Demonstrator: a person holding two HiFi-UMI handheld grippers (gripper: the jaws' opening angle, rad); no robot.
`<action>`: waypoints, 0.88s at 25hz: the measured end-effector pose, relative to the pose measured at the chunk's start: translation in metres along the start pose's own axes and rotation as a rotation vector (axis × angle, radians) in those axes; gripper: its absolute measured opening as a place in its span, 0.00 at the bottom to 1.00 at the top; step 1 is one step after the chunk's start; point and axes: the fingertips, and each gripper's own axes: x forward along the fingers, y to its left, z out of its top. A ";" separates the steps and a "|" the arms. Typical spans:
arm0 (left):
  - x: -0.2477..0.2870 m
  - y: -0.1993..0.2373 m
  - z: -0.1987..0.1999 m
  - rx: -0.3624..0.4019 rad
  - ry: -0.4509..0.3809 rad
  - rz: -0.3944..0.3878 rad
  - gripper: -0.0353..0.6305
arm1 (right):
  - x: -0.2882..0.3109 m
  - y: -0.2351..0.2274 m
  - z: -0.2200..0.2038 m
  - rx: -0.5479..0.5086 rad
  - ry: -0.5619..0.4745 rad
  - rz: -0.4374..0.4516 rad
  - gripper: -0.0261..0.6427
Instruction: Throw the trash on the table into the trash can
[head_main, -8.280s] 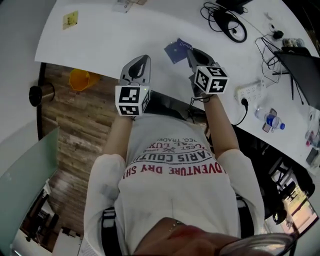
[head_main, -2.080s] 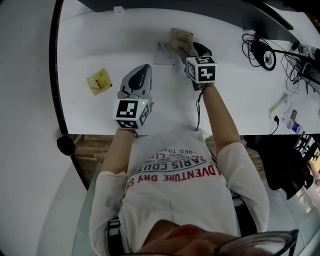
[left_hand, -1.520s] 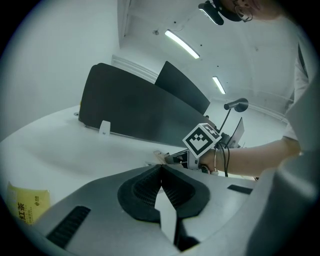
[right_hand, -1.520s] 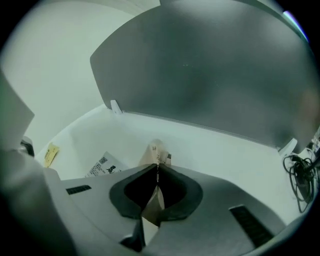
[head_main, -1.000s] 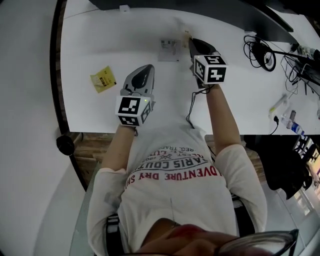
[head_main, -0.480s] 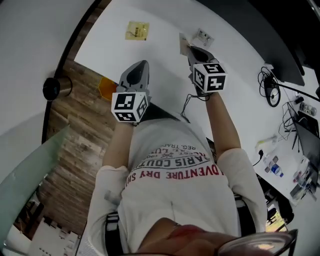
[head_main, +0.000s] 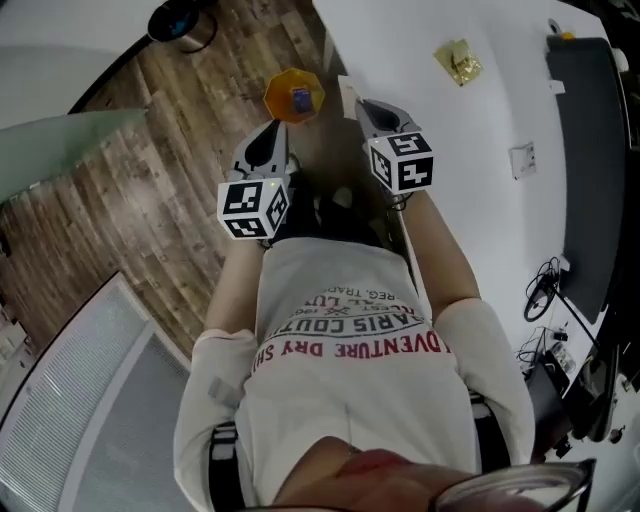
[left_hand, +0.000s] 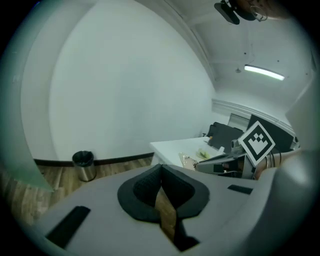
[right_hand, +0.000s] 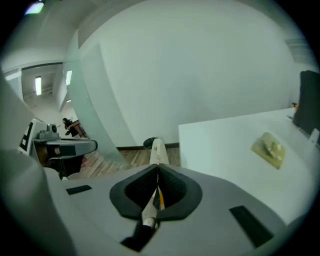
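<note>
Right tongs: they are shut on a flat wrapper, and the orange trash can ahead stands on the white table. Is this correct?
Not fully. The right tongs are shut on a flat wrapper, but the orange trash can ahead stands on the wooden floor, beside the white table. The head view shows this.

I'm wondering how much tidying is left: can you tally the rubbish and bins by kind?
Wrappers: 2, yellow wrapper on the table, pale wrapper in the right gripper
White slip: 1
Bins: 2, orange bin and metal bin
Total: 5
</note>
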 end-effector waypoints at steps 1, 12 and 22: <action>-0.004 0.023 -0.007 -0.025 0.007 0.037 0.09 | 0.023 0.017 -0.002 -0.010 0.025 0.038 0.08; 0.057 0.210 -0.133 -0.209 0.109 0.193 0.09 | 0.270 0.042 -0.130 -0.065 0.257 0.072 0.08; 0.144 0.292 -0.290 -0.284 0.192 0.220 0.09 | 0.428 -0.006 -0.297 -0.042 0.417 0.038 0.08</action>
